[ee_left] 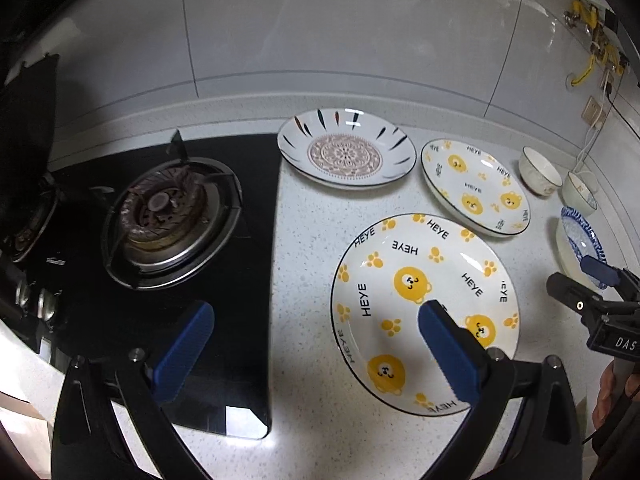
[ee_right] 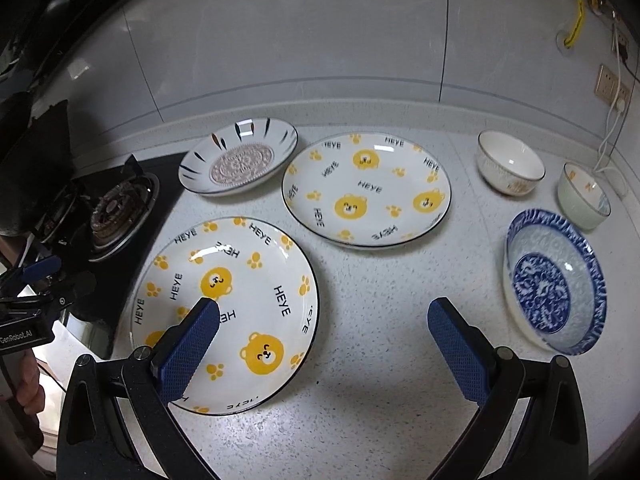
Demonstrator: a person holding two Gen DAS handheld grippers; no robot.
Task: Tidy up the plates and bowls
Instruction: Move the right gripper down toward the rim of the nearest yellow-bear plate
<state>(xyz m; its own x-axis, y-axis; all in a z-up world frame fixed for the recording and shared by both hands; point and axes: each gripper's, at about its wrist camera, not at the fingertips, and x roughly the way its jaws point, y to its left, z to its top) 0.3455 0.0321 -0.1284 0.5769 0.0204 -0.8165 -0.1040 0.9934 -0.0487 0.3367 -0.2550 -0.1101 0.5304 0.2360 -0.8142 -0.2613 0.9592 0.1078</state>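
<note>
Both grippers — left gripper (ee_left: 316, 340) and right gripper (ee_right: 324, 334) — hover with jaws spread, holding nothing, above the near bear plate (ee_right: 224, 312); its glazed rim could slip from a shallow pinch.

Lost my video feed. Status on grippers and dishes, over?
Left gripper open, empty; right gripper open, empty. Near bear plate unstacked, as are far bear plate, mandala plate, blue bowl. Nothing blocking.

On the tabletop (ee_right: 380, 320), the stove (ee_right: 108, 216) is at the left. Two bear plates (ee_right: 240, 280) (ee_right: 366, 190) sit in the middle, the flower plate (ee_right: 240, 160) behind. Three bowls (ee_right: 510, 162) (ee_right: 584, 196) (ee_right: 556, 280) sit at the right.
</note>
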